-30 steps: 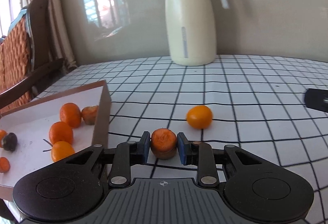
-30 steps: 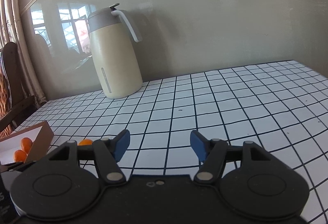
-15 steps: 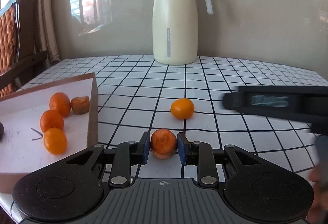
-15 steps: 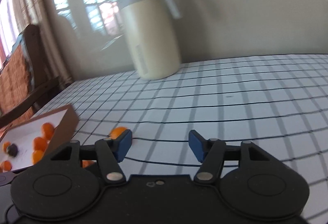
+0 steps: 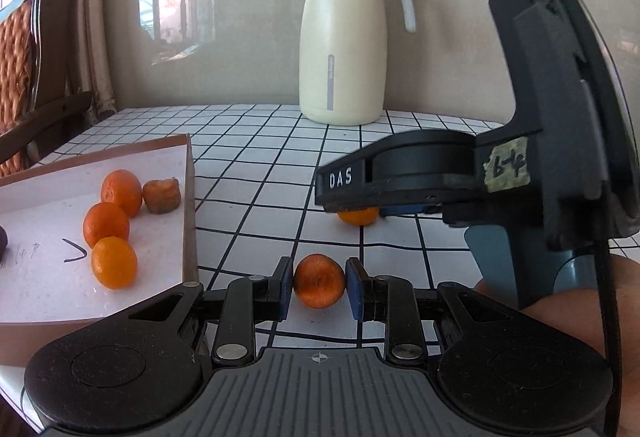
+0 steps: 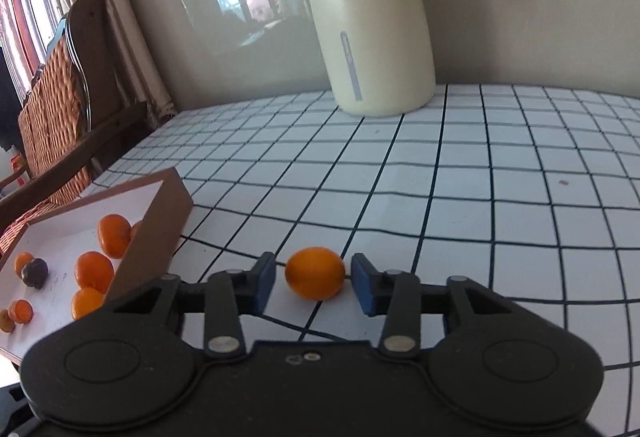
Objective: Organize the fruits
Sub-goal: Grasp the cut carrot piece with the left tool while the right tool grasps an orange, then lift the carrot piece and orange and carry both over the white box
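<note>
Left wrist view: the left hand-held gripper [image 5: 319, 287], tilted downward, clamps a peeled fruit [image 5: 319, 286] just beside the box [image 5: 188, 205]. Right wrist view: the right hand-held gripper [image 6: 313, 285], tilted down over the tabletop [image 6: 440, 197], is closing around an orange [image 6: 315, 272], pads not yet touching.

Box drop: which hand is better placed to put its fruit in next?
Left. Its tool is shut on an orange beside the box wall. The right tool is closing round the other orange; pads not yet touching.
</note>
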The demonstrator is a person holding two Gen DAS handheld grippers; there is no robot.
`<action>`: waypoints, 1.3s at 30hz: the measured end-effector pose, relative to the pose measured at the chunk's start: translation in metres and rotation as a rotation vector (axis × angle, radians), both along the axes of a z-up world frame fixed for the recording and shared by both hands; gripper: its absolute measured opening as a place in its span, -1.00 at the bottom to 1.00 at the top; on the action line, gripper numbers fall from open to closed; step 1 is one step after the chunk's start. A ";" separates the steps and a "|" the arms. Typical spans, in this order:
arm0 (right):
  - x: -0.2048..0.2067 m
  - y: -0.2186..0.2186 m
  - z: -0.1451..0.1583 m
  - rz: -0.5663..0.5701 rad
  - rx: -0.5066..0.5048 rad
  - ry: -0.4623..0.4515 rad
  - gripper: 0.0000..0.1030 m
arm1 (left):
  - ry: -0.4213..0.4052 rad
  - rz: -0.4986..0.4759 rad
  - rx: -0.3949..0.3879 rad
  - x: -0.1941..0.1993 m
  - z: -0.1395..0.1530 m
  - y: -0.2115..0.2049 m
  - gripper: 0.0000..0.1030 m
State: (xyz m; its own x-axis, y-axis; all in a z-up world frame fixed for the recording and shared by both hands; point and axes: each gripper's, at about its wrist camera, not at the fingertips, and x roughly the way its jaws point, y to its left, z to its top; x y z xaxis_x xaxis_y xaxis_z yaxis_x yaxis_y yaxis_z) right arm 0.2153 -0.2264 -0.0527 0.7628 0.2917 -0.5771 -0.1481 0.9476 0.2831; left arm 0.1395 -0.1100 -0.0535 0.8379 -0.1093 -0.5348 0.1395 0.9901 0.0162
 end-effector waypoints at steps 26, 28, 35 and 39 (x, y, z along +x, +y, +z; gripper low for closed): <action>-0.041 -0.018 0.003 -0.018 -0.090 -0.039 -0.52 | -0.012 0.006 0.073 0.001 -0.007 -0.013 -0.44; -0.042 -0.019 0.003 -0.025 -0.091 -0.042 -0.52 | -0.013 0.011 0.072 0.003 -0.007 -0.014 -0.41; -0.045 -0.025 0.006 -0.045 -0.085 -0.057 -0.52 | -0.006 0.020 0.042 0.009 -0.008 -0.013 -0.38; -0.050 -0.028 0.008 -0.049 -0.089 -0.063 -0.52 | -0.013 0.018 0.040 0.008 -0.009 -0.014 -0.44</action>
